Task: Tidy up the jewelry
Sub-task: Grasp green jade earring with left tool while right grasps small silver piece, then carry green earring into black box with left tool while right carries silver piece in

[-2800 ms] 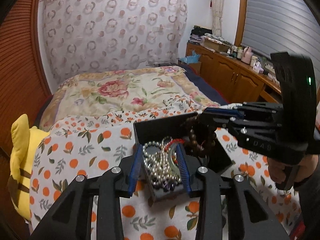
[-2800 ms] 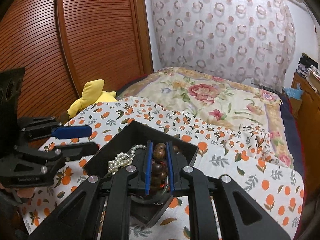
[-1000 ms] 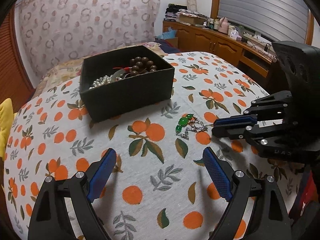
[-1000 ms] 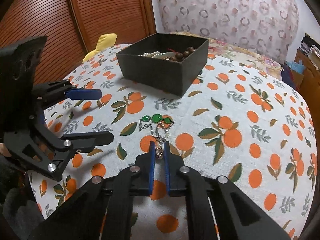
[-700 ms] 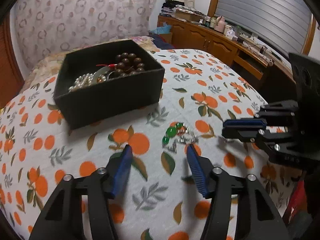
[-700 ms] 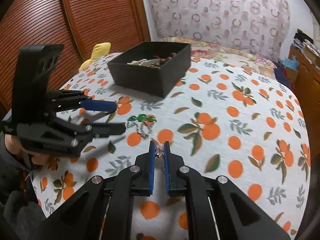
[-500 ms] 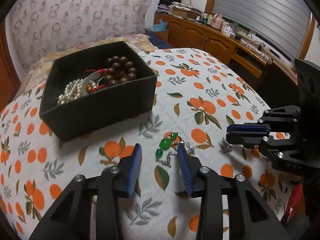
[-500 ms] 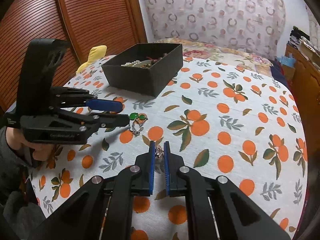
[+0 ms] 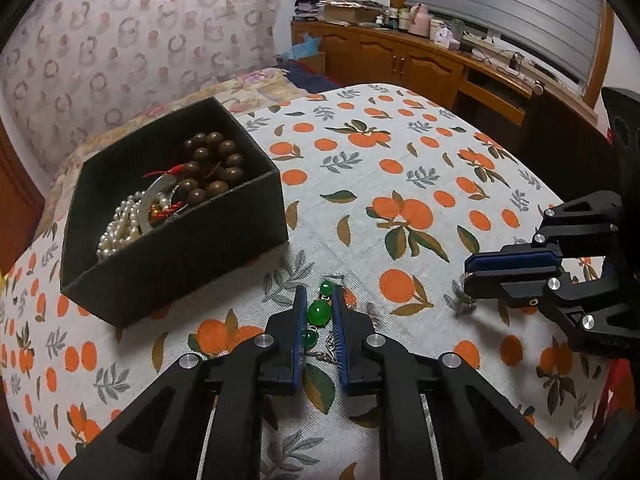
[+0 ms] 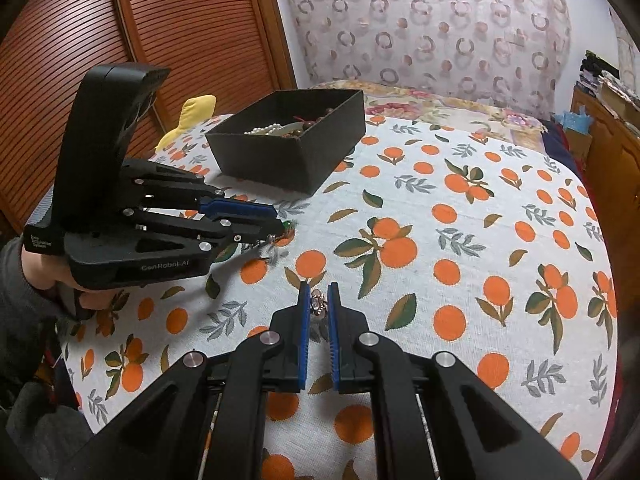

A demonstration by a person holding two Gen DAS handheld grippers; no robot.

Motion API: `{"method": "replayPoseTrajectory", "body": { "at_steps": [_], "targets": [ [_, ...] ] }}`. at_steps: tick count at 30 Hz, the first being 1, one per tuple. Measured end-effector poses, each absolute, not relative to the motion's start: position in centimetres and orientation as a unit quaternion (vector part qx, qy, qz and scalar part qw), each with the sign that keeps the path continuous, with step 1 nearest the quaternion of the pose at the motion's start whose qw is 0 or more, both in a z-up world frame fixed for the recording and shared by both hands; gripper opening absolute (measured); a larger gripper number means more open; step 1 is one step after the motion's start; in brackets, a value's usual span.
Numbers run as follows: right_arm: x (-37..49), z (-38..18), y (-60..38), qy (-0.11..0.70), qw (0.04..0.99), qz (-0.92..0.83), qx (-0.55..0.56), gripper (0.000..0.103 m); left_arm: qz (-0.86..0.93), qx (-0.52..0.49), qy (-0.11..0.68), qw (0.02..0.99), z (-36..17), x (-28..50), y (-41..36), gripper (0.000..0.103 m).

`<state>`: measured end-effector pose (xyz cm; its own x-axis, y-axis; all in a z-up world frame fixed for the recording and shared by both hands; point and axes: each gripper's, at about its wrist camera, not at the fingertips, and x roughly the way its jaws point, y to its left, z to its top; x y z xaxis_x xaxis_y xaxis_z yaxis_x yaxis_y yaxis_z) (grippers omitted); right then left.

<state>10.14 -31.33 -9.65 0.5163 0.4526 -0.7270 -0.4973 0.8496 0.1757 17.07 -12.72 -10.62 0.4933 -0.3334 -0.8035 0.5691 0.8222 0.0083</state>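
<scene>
A green-bead piece with a silver chain (image 9: 319, 313) lies on the orange-print tablecloth (image 9: 400, 152). My left gripper (image 9: 319, 292) has its closing jaws either side of the middle bead, the blue pads touching it. In the right wrist view the left gripper (image 10: 276, 224) points at the green beads (image 10: 286, 224). My right gripper (image 10: 319, 286) is shut on a small rose-gold piece (image 10: 318, 304) just above the cloth; in the left wrist view the right gripper (image 9: 468, 272) hovers at the right. A black box (image 9: 180, 256) behind holds brown wooden beads (image 9: 212, 168) and pearls (image 9: 120, 224).
The black box (image 10: 280, 160) stands toward the table's far left. A yellow plush (image 10: 192, 110) lies beyond the table edge by the slatted wooden doors (image 10: 180, 20). A floral-covered bed (image 10: 440, 104) and wooden cabinets (image 9: 420, 64) are behind. A hand (image 10: 48, 268) holds the left gripper.
The left gripper moved forward over the green beads and its jaws went from wide open to nearly together around them. The right gripper drew back to the right, still shut on the rose-gold piece.
</scene>
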Motion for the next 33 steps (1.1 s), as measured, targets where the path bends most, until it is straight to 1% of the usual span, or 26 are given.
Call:
{"method": "replayPoseTrajectory", "body": {
  "at_steps": [7,15,22,33],
  "targets": [
    [10.1,-9.5,-31.4,0.407,0.871,0.274,-0.027,0.010,-0.268,0.115,0.420,0.859,-9.7,16.7,-11.7,0.011],
    [10.3,-7.4,-30.5,0.387,0.877,0.283,-0.029,0.010,-0.270,0.076,0.381,0.881,-5.5,16.2,-9.9,0.011],
    [11.0,-4.9,-29.2,0.363,0.884,0.292,-0.033,0.010,-0.268,0.062,0.343,0.898,-2.0,16.1,-9.3,0.011],
    [12.9,-2.0,-27.4,0.334,0.895,0.293,-0.036,0.010,-0.242,0.047,0.309,0.918,2.4,18.4,-7.6,0.011]
  ]
}}
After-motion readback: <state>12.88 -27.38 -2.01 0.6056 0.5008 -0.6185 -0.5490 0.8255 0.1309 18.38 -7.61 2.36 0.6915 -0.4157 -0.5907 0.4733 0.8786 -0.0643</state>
